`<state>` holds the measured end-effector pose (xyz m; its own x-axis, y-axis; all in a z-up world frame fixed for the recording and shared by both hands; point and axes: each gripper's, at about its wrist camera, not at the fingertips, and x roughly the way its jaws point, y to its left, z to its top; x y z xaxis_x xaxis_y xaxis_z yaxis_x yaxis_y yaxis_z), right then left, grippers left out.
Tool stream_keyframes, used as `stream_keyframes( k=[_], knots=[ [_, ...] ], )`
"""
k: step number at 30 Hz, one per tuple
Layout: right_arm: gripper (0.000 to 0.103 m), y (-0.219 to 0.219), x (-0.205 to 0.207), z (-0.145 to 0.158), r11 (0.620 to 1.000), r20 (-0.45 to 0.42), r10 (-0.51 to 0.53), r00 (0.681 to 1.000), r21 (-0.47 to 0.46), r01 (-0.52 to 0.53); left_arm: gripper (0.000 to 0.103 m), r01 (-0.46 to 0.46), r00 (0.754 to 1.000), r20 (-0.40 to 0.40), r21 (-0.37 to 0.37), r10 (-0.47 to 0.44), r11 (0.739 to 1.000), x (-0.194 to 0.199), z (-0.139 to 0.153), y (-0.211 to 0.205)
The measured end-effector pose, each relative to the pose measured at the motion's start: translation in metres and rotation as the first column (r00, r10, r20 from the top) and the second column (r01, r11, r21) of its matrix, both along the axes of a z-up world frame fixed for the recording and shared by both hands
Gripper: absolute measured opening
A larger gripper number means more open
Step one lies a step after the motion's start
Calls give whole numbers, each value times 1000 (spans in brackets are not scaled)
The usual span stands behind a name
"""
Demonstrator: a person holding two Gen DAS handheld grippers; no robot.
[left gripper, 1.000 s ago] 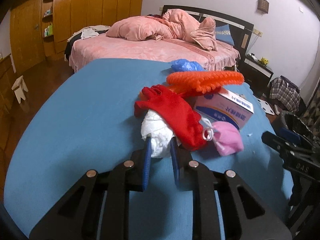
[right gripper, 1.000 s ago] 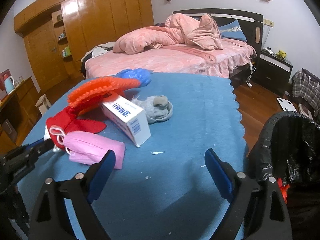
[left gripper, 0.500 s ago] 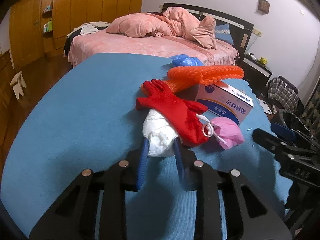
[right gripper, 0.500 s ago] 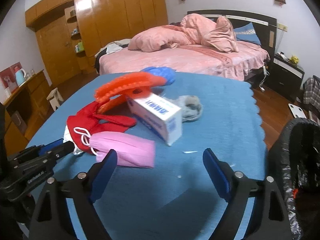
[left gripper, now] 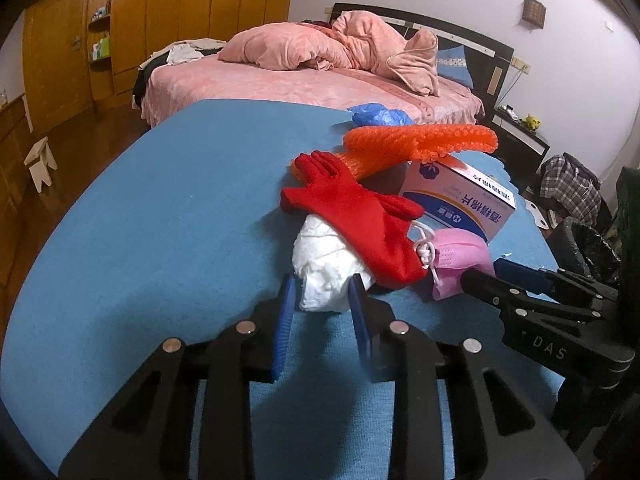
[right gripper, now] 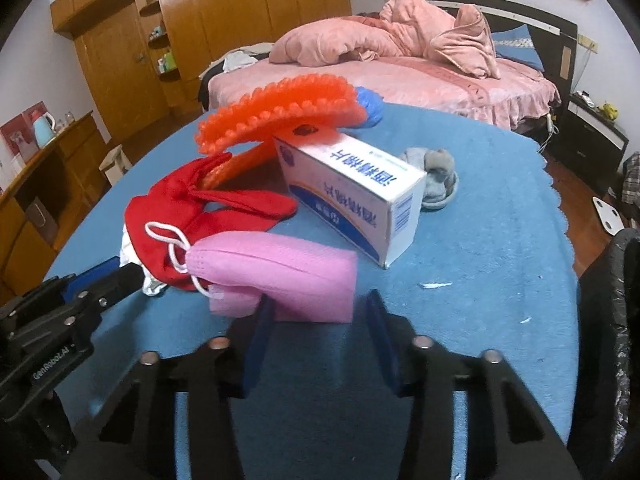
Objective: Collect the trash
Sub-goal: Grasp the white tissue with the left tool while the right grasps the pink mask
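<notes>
A crumpled white tissue wad (left gripper: 326,268) lies on the blue table (left gripper: 160,240) under a red glove (left gripper: 352,216). My left gripper (left gripper: 322,294) has its blue fingers closed against both sides of the wad. A pink face mask (right gripper: 276,276) lies beside the glove; it also shows in the left wrist view (left gripper: 460,260). My right gripper (right gripper: 318,312) is open, its fingers straddling the mask's near edge without touching. The black-lined trash bin (right gripper: 612,320) stands at the table's right edge.
A white and blue box (right gripper: 352,188), an orange bristled glove (right gripper: 280,108), a blue glove (left gripper: 378,116) and a grey cloth (right gripper: 436,176) lie farther back on the table. A pink bed (left gripper: 300,76) stands behind, wooden wardrobes (right gripper: 120,52) at left.
My right gripper has moved left and forward from near the bin to the pink mask and narrowed its opening. My left gripper has stayed on the tissue wad.
</notes>
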<state>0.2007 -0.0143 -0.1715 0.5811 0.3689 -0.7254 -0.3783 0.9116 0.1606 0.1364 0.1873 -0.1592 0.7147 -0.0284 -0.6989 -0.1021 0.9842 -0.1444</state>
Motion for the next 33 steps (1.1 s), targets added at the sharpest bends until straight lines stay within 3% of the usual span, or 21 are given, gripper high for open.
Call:
stream_keyframes(
  k=[3, 5, 13, 25, 29, 33],
  knots=[
    [28, 0, -1, -1, 1000, -2, 4, 1000, 3, -4, 26, 7, 1000, -6, -2, -7, 1000, 1, -1, -1],
    [17, -2, -2, 0, 1000, 1, 10, 1000, 20, -10, 20, 16, 1000, -6, 0, -16, 1000, 1, 0, -2],
    [10, -17, -10, 8, 998, 24, -5, 1000, 57, 4, 17, 7, 999, 48, 14, -8, 1000, -12, 12, -3],
    [10, -45, -22, 25, 995, 48, -28, 998, 96, 23, 16, -74, 991, 114, 58, 67, 996, -48, 38, -1],
    [15, -43, -22, 25, 995, 48, -32, 998, 97, 27, 16, -76, 990, 122, 57, 69, 995, -52, 41, -2],
    [30, -35, -20, 21, 996, 51, -26, 998, 85, 21, 16, -62, 991, 119, 66, 54, 996, -52, 39, -7]
  ],
)
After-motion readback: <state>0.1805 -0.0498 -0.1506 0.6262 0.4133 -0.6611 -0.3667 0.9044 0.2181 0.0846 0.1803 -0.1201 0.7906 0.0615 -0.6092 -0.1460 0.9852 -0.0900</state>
